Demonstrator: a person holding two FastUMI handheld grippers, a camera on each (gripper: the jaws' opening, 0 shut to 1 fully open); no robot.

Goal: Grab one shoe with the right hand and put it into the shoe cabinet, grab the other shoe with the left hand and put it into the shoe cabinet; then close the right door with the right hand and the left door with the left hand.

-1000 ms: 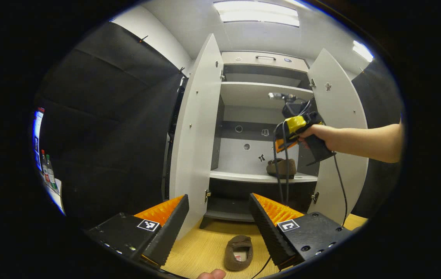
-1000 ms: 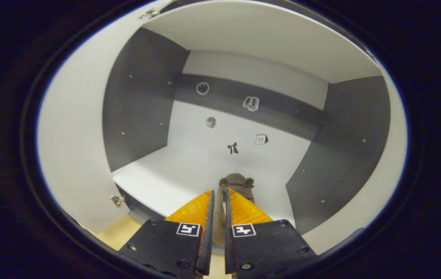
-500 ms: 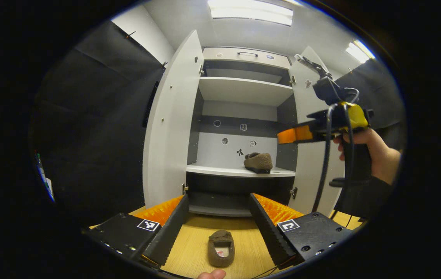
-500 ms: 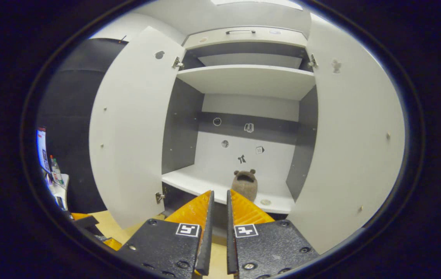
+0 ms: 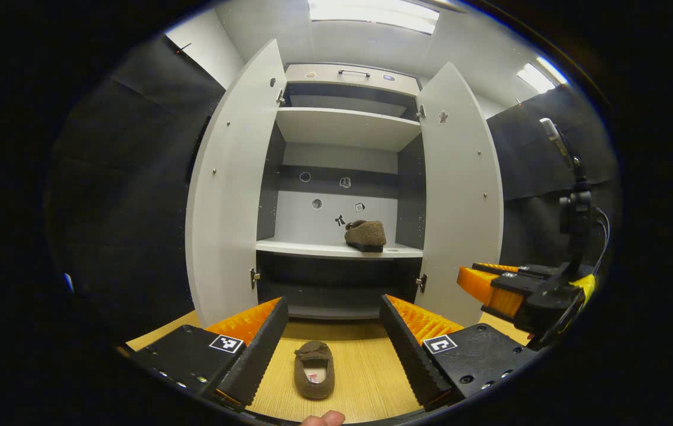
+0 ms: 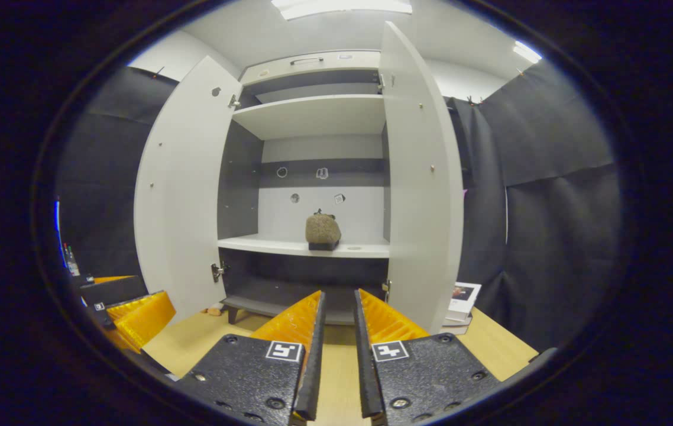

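Note:
The white shoe cabinet (image 5: 336, 127) stands with both doors wide open, the left door (image 5: 227, 195) and the right door (image 5: 460, 195). One brown fuzzy shoe (image 5: 365, 235) rests on the middle shelf, right of centre; the right gripper view has it at the shoe (image 6: 322, 231). The other brown shoe (image 5: 314, 368) lies on the wooden floor, below and between the fingers of my left gripper (image 5: 332, 302), which is open and apart from it. My right gripper (image 6: 339, 293) hovers in front of the cabinet, open by a narrow gap with nothing in it; the left gripper view shows the right gripper (image 5: 481, 283) low at the right.
Black cloth walls flank the cabinet on both sides. A booklet (image 6: 462, 299) leans on the floor by the right door (image 6: 422, 189). Bottles (image 6: 69, 260) stand at the far left. The left gripper's fingers (image 6: 138, 312) show low left. A thumb tip (image 5: 322, 419) pokes in.
My right gripper let go of the shoe on the shelf and drew back out of the cabinet, down and to the right. The left gripper shifted so the floor shoe lies between its fingers.

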